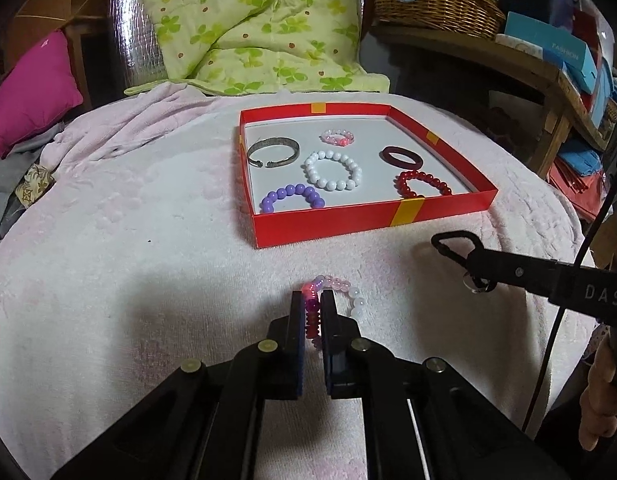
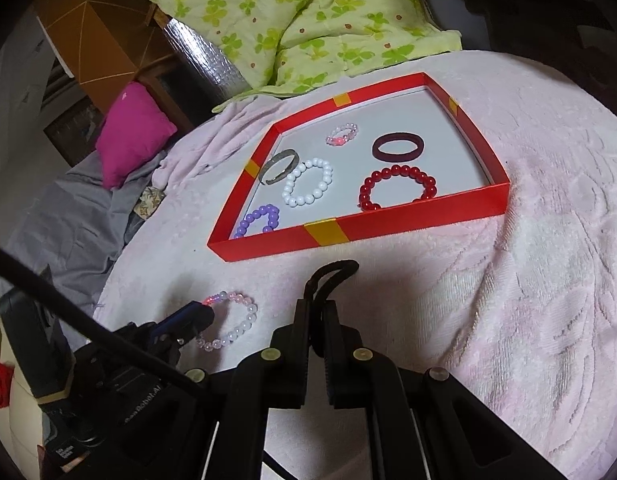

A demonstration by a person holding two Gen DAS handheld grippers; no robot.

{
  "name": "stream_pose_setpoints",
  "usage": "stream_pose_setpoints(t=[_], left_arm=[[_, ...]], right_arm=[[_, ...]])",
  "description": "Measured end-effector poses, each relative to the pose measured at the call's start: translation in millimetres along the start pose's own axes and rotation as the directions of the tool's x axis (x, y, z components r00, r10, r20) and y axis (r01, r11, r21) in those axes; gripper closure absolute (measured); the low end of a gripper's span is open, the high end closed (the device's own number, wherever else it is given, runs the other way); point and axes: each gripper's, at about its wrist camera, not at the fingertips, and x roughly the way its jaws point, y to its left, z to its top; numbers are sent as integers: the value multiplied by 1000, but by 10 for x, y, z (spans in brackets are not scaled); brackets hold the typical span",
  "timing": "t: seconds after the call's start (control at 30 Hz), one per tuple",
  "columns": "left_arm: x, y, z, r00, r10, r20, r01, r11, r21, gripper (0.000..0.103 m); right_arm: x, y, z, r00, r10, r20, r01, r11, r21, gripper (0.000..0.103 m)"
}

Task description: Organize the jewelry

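A bracelet of pink, white and red beads (image 1: 356,300) lies on the pink towel in front of the red box. My left gripper (image 1: 312,300) is shut on its left side, with red beads pinched between the pads. The right wrist view shows the same bracelet (image 2: 240,328) and left gripper (image 2: 204,312) at lower left. My right gripper (image 2: 314,304) is shut on a black bangle (image 2: 332,272), which sticks out past the fingertips just short of the box's near wall. From the left wrist view, the black bangle (image 1: 456,244) and right gripper (image 1: 478,260) come in from the right.
The shallow red box (image 1: 348,224) holds a silver cuff (image 1: 272,152), white beads (image 1: 333,170), purple beads (image 1: 292,198), red beads (image 1: 422,182), a dark bangle (image 1: 400,157) and a small pink bracelet (image 1: 337,136). A green quilt (image 1: 260,24) lies behind; a magenta pillow (image 1: 32,92) lies left.
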Motion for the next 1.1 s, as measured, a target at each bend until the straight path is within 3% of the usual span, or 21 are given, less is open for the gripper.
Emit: stream_pose_setpoints(t=[0.83, 1.1], left_arm=[[-291, 200, 72, 993, -80, 84, 86, 994, -73, 96], [-411, 124, 187, 987, -111, 119, 117, 992, -45, 96]], right_arm=[[-159, -97, -19, 1000, 7, 27, -7, 1000, 14, 96], [-273, -140, 59, 997, 10, 75, -12, 1000, 21, 96]])
